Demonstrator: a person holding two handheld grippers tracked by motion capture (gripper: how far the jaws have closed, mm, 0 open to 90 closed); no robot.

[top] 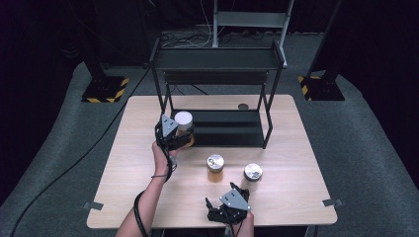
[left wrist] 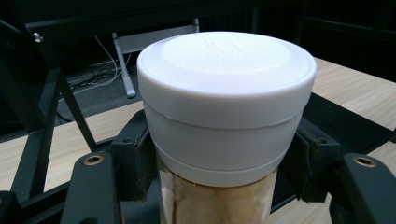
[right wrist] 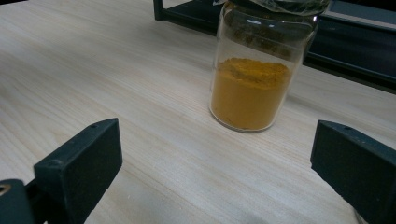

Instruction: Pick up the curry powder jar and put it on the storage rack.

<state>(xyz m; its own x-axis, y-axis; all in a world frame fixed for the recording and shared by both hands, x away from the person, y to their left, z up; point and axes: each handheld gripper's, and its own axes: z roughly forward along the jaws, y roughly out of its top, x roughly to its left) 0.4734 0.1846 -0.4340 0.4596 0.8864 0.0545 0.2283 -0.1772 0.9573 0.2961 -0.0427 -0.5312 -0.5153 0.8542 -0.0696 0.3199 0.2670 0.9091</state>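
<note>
High view: at the desk's (top: 148,197) near edge, the right tool (top: 223,207) rests with its jaws spread wide and nothing between them, facing the jar of orange powder (right wrist: 250,91) that stands near mid-desk, a silver-lidded jar (top: 252,176) just beside it. Farther in, the left forearm reaches forward, its hand (top: 161,157) upright behind the left tool (top: 179,139), which is clamped around the white-lidded jar (left wrist: 224,107) just below the lid, at the front left corner of the black rack's lower shelf (top: 232,129). Judging by the scene, the jar is bound for that shelf; keeping it upright, clearing the rack's post (top: 159,91) and releasing only once its base sits flat would serve best.
</note>
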